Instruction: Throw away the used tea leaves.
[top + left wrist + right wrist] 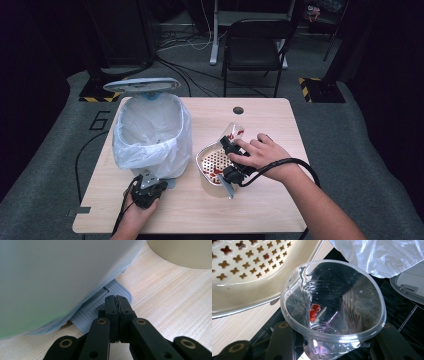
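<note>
A pedal bin [150, 132] lined with a white plastic bag stands at the table's left, its grey lid [141, 84] raised. My left gripper [147, 192] sits at the bin's foot. In the left gripper view it [117, 298] is shut with nothing between the jaws, tips resting on the ribbed grey pedal [100, 307]. My right gripper [230, 145] is shut on a clear plastic cup [234, 131], tilted beside a cream strainer bowl [212, 162]. In the right gripper view the cup [332, 305] holds a few red bits [314, 311], and the strainer [244, 270] lies beside its rim.
The bag's edge [382, 255] and the bin lid [409, 287] lie beyond the cup. A black chair [255, 45] stands behind the table. A cable hole [238, 110] sits near the table's far edge. Cables run over the floor at the back.
</note>
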Demonstrator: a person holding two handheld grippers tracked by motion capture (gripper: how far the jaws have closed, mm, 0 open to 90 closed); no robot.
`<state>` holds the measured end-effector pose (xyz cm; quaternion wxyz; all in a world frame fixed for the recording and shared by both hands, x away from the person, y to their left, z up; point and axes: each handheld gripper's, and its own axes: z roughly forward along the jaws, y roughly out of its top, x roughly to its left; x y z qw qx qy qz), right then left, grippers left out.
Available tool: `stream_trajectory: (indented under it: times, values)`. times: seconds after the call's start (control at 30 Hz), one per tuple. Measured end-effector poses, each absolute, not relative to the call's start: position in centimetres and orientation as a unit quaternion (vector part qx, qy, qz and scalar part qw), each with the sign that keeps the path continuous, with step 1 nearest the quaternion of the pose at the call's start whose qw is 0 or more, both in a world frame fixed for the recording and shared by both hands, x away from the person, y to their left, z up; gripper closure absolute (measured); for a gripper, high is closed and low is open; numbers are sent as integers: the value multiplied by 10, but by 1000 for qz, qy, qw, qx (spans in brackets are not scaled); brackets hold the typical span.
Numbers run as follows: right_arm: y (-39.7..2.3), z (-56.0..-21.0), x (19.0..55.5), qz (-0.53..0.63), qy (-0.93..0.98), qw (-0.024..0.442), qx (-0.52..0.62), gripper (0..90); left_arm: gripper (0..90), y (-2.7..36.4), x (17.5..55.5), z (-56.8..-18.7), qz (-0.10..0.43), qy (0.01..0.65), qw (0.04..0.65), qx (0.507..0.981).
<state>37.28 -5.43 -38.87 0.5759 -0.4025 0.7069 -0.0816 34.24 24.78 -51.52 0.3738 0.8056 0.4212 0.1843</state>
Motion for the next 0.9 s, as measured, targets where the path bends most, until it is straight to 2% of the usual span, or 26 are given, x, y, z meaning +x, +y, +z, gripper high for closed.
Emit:
stream_trajectory:
  times: [0.53,0.67,0.73,0.9]
  values:
    - [-54,-380,376,-38,741,563,-364,542,884,248,342,-515,185,421,374,805]
    - [-56,-370,381,0,774,535,-339,542,885,248,342,-515,184,422,374,805]
    - [-57,-360,383,48,814,501,-289,542,884,248,342,-515,185,421,375,805]
    - [-60,-354,387,74,832,482,-263,541,884,248,342,-515,185,421,375,805]
